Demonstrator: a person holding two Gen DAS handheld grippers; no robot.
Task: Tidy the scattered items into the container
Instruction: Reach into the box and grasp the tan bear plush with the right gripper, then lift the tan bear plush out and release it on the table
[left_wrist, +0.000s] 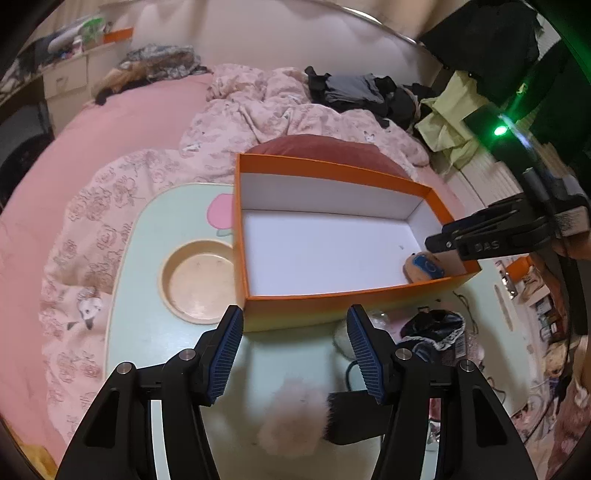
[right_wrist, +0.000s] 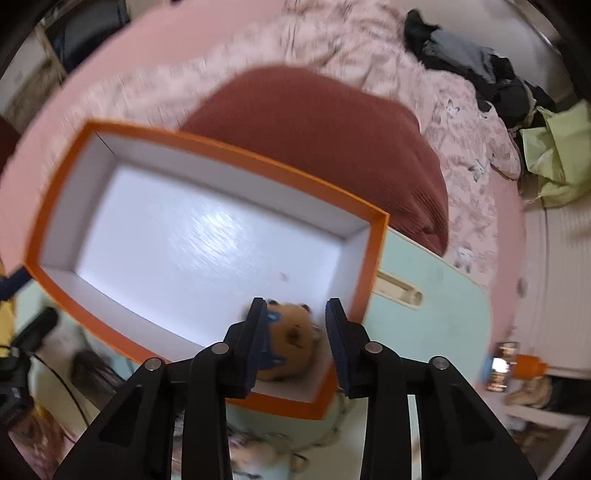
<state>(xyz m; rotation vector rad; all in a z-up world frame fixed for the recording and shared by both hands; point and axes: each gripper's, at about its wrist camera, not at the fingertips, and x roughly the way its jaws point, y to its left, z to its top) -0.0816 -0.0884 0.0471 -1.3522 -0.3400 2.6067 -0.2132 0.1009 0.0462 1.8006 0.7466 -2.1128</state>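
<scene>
With the right gripper (right_wrist: 295, 325) jaws narrow around the brown toy (right_wrist: 291, 343) at the orange box (right_wrist: 207, 144) corner, lifting could snag it; left gripper (left_wrist: 295, 350) stands wide, empty.

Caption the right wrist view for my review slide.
Right gripper fingers straddle a brown bear toy with blue markings in a corner of the orange box on the mint table.

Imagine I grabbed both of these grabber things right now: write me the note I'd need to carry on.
Left gripper: open, empty, hovering over the fluffy makeup brush on the tray table.
Right gripper: over the near right corner of the orange box, fingers either side of the small brown bear toy; whether they press on it is unclear.
Done: bear inside the box.
Left: brush, plus the dark lace-trimmed item beside the box.
</scene>
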